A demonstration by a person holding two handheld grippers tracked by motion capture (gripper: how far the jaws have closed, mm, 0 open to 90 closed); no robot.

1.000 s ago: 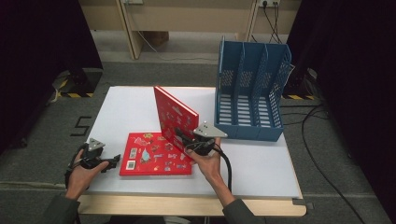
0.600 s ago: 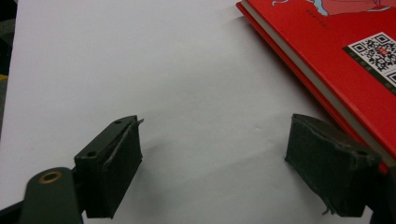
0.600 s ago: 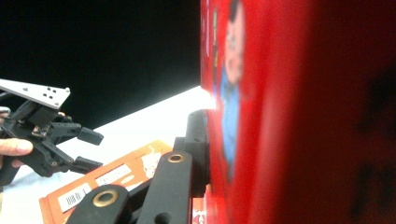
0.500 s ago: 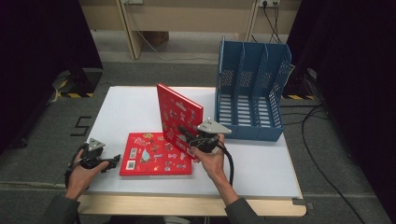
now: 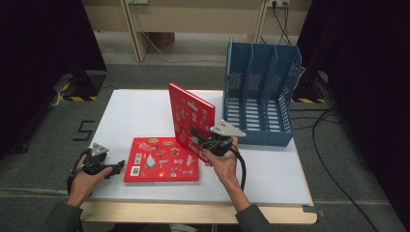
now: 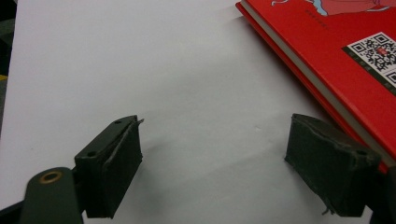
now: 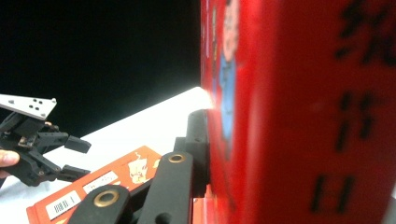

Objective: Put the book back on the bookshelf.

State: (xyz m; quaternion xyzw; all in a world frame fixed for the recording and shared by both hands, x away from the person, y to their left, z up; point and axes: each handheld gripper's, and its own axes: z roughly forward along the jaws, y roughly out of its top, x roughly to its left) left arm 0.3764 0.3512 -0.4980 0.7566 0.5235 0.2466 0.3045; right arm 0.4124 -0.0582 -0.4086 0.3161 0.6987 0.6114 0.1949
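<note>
My right gripper (image 5: 200, 140) is shut on a red picture book (image 5: 191, 118) that stands nearly upright on its lower edge at the middle of the white table (image 5: 130, 111). In the right gripper view the book's spine (image 7: 299, 116) looms close, and one black finger (image 7: 197, 140) presses flat on its cover; the other finger is hidden behind it. A second red book (image 5: 162, 159) lies flat in front, back cover up. My left gripper (image 5: 115, 169) rests open on the table just left of that flat book (image 6: 355, 60), its jaws (image 6: 215, 172) wide apart over bare table.
A blue three-slot file rack (image 5: 261, 87) stands at the table's back right, open side toward me. Bare table lies left of and behind the upright book. The floor around is dark, with cables at the right.
The held book has tipped up steeper and shifted a little to the right with my right gripper. My left hand has stayed where it was.
</note>
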